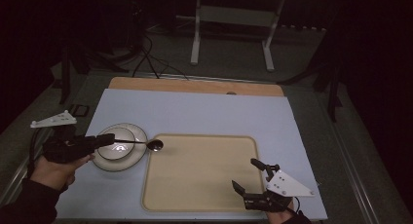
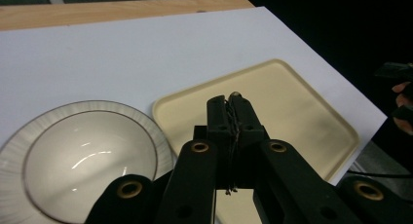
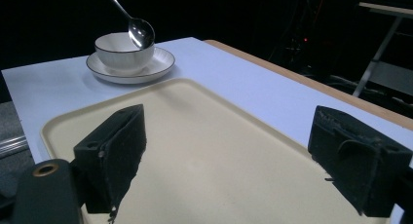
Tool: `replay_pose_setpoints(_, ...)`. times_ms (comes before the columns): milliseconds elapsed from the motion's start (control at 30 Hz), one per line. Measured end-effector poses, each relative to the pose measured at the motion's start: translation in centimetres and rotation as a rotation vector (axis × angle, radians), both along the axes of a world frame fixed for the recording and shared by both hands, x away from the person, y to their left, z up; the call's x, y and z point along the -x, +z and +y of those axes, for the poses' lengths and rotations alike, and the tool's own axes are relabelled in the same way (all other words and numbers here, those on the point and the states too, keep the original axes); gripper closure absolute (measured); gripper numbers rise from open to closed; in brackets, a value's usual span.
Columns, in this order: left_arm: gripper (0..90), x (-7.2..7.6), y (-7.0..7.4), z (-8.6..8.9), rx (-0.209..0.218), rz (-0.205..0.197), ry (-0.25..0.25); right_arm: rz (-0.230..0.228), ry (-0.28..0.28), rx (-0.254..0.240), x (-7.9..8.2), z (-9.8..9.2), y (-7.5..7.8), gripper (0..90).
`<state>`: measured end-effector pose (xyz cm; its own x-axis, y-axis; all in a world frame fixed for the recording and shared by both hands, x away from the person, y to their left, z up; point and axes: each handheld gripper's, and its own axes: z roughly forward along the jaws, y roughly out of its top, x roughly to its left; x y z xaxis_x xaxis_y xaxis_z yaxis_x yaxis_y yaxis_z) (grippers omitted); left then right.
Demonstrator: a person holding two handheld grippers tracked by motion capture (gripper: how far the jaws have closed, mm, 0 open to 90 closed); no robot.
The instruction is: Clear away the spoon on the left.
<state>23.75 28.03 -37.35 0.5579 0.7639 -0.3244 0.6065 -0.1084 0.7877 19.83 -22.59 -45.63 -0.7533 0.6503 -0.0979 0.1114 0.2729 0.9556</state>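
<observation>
Between the pressed-together jaws of the left tool (image 1: 108,138): a thin spoon (image 1: 146,144), pinched at the handle end, held level and clear of the counter (image 1: 204,107). Bowl of the spoon out past the plate's rim, just over the near-left corner of the tray (image 1: 199,177). Seen from the right gripper view as a shiny spoon (image 3: 139,30) hanging above the white bowl (image 3: 122,51), not touching it. Under the handle: the bowl (image 1: 117,143) seated in the middle of a ribbed plate (image 1: 139,134), plate just beside the tray's left edge, a narrow strip of counter between them. In the left gripper view, plate (image 2: 156,136) at lower left, tray (image 2: 302,112) ahead and right, raised tray lip running close to the plate's rim.

Right tool (image 1: 251,174) spread wide, nothing between the pads, hovering over the tray's near-right corner. Both pads visible in the right gripper view, tray (image 3: 214,136) floor bare between them.

Open room: whole tray surface free, bounded by a low rounded lip on all four sides. Wide pale counter beyond the tray toward the far edge, a wooden strip (image 1: 195,85) along that edge. Counter's right edge near the tray's right side; left edge close behind the left hand (image 1: 58,170).
</observation>
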Motion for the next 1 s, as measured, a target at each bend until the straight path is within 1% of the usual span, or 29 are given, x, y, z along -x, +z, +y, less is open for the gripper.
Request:
replay_pose_setpoints(200, 89.3, -0.8, -0.1, -1.0, -0.017, 0.015, -0.06, 0.0, 0.002, -0.004, 0.0, 0.0, 0.0, 14.1)
replay_pose_setpoints(367, 89.3, -1.4, 0.1, -1.6, -0.026, 0.018, -0.092, 0.007, 0.005, 0.0, -0.1, 0.0, -0.1, 14.1)
replay_pose_setpoints(433, 89.3, -1.5, 0.3, -2.0, -0.043, 0.012, -0.106, 0.006, 0.006, 0.0, -0.1, 0.1, -0.1, 14.2)
replay_pose_setpoints(467, 89.3, -1.6, 0.4, -2.1, -0.042, 0.014, -0.114, 0.006, 0.006, 0.001, 0.0, 0.1, -0.1, 14.2)
replay_pose_setpoints(500, 89.3, -1.7, 0.5, -2.2, -0.047, 0.016, -0.128, 0.005, 0.006, 0.001, 0.0, 0.1, -0.1, 14.2)
replay_pose_setpoints(533, 89.3, -1.8, 0.5, -2.4, -0.055, 0.012, -0.132, 0.005, 0.006, 0.001, 0.0, 0.1, -0.1, 14.2)
replay_pose_setpoints(600, 89.3, -1.9, 0.7, -2.7, -0.058, 0.019, -0.162, 0.005, 0.007, 0.0, 0.0, 0.1, 0.0, 14.2)
replay_pose_setpoints(633, 89.3, -2.0, 0.7, -2.9, -0.062, 0.02, -0.167, 0.005, 0.008, -0.002, 0.0, 0.1, 0.0, 14.2)
replay_pose_setpoints(700, 89.3, -2.2, 0.8, -3.4, -0.08, 0.023, -0.195, 0.005, 0.008, -0.001, 0.0, 0.1, 0.0, 14.2)
replay_pose_setpoints(767, 89.3, -2.3, 0.8, -3.6, -0.085, 0.026, -0.202, 0.005, 0.009, -0.001, 0.0, 0.1, 0.0, 14.2)
replay_pose_setpoints(800, 89.3, -2.5, 0.7, -4.1, -0.099, 0.03, -0.233, 0.003, 0.009, 0.001, 0.0, 0.1, 0.0, 14.2)
replay_pose_setpoints(833, 89.2, -2.6, 0.7, -4.2, -0.101, 0.031, -0.236, 0.004, 0.009, 0.001, 0.0, 0.1, 0.0, 14.2)
replay_pose_setpoints(900, 89.2, -2.7, 0.7, -4.7, -0.111, 0.033, -0.268, 0.006, 0.009, 0.001, 0.0, 0.1, 0.0, 14.2)
replay_pose_setpoints(933, 89.2, -2.8, 0.7, -4.8, -0.112, 0.034, -0.271, 0.006, 0.009, 0.001, 0.0, 0.1, 0.0, 14.2)
replay_pose_setpoints(967, 89.2, -2.9, 0.7, -5.2, -0.119, 0.04, -0.301, 0.005, 0.009, 0.001, 0.0, 0.1, 0.0, 14.2)
replay_pose_setpoints(1000, 89.2, -3.0, 0.7, -5.4, -0.125, 0.042, -0.307, 0.005, 0.01, 0.001, 0.0, 0.1, 0.0, 14.2)
